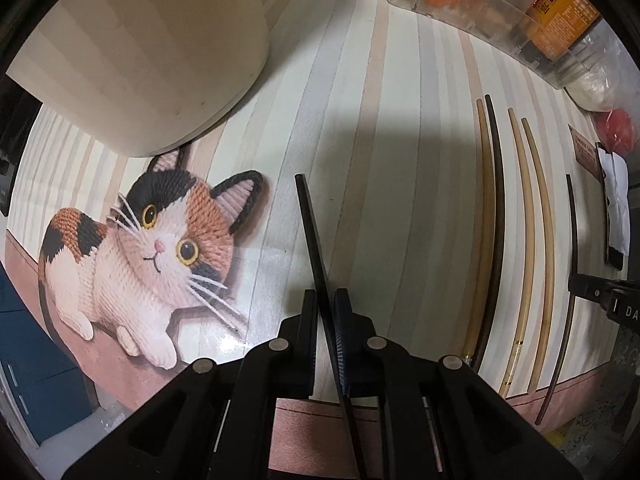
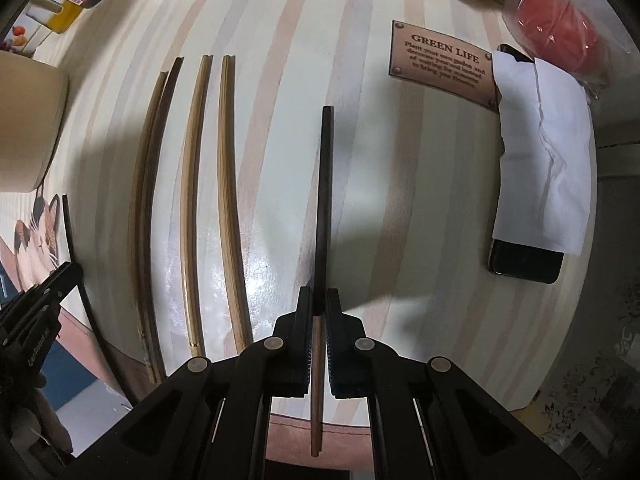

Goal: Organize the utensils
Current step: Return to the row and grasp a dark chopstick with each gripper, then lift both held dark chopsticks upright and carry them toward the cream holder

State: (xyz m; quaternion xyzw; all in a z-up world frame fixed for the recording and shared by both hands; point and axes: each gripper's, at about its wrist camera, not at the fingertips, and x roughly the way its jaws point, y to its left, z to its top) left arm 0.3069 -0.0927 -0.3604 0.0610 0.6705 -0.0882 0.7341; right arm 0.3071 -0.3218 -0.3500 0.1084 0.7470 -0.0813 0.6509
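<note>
I take the row of four chopsticks (image 2: 188,200) on the striped mat (image 1: 360,80) as my landmark. Far left of that row stands the cream tub (image 1: 160,40), with the printed cat (image 1: 152,248) below it.

My left gripper (image 1: 325,300) hangs left of the row, pointing straight down at the mat, between the cat and the row. Its fingers (image 1: 307,320) are clamped on a black chopstick (image 1: 310,224), which crosses the pads at a slight slant; its blunt end reaches forward past the fingertips over the mat, and the rest runs back between the jaws under the gripper body.

In the row itself, a tan stick and a dark one lie touching, then two tan ones lie side by side, a little apart.

My right gripper (image 2: 319,300) hangs right of the row, also pointing straight down. Its fingers (image 2: 306,320) are closed on a dark chopstick (image 2: 325,200), held nearly parallel to the row; the dark end runs ahead of the pads and the brown end shows behind them.

Further right of the row sit the "GREEN LIFE" label (image 2: 444,64), a phone (image 2: 524,260) under a white paper (image 2: 544,152), and something red in a bag (image 2: 560,28).
</note>
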